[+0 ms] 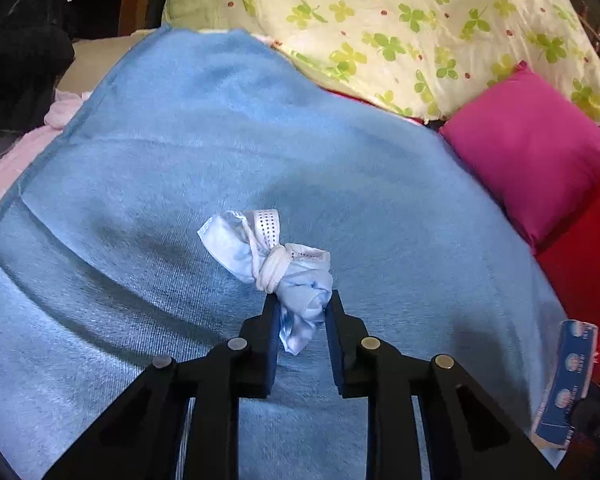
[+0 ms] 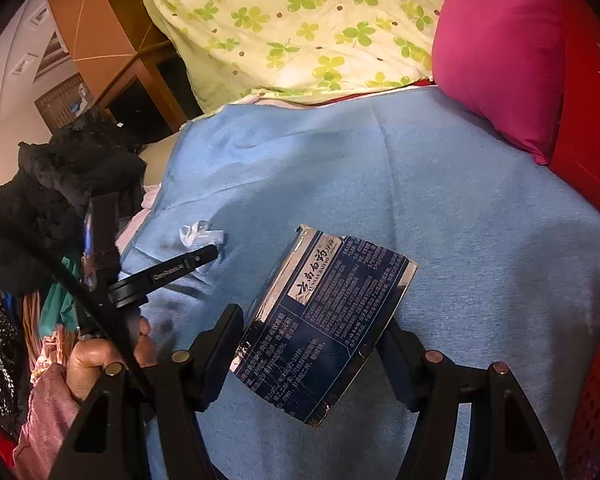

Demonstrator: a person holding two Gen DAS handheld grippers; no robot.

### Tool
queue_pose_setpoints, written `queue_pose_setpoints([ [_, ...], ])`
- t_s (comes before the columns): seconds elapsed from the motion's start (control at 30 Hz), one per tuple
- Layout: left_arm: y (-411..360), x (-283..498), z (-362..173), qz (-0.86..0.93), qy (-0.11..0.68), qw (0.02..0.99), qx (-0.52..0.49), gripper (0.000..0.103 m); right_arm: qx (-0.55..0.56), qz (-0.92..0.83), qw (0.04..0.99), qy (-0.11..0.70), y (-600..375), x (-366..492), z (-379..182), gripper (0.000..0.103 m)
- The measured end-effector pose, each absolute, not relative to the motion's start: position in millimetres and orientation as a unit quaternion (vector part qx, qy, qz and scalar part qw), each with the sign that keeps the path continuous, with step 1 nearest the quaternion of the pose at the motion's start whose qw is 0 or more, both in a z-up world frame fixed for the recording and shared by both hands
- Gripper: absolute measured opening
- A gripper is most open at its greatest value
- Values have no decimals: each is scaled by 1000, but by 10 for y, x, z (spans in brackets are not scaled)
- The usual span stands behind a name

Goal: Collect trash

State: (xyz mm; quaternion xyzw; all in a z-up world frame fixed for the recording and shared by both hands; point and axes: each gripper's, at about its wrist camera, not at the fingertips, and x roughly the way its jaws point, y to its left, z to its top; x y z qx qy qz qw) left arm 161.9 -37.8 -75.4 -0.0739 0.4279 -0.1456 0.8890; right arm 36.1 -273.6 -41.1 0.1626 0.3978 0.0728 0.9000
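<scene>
A crumpled pale blue face mask (image 1: 278, 262), tied up with its white ear loops, lies on the blue blanket (image 1: 180, 140). My left gripper (image 1: 300, 308) is shut on the near end of the mask. The mask also shows small in the right wrist view (image 2: 200, 236), with the left gripper (image 2: 208, 254) at it. My right gripper (image 2: 312, 320) is shut on a dark blue toothpaste box (image 2: 324, 324) with white print, held above the blanket (image 2: 460, 220). The box also shows at the right edge of the left wrist view (image 1: 566, 380).
A magenta pillow (image 1: 528, 148) and a red bag (image 1: 584, 256) lie at the right. A clover-print quilt (image 1: 400, 20) lies at the back. Dark clothes (image 2: 60, 184) are piled at the left. A red mesh basket (image 2: 596, 400) sits at the lower right.
</scene>
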Motion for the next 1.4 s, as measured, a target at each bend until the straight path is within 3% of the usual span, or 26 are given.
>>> queue_pose_setpoints([
  [0.4,-638,866,13,-166,349,922,18,23,163,93,930,315,-2852,7,-66,69],
  [1.03,-903,-485,-35,-192,344,918,52,23,172,99,948,248,-3085,-949,178,69],
  [1.4,-1064,-994,473,-209,295,930,73,23,170,122,959,192,-3327,-1553,333,69],
])
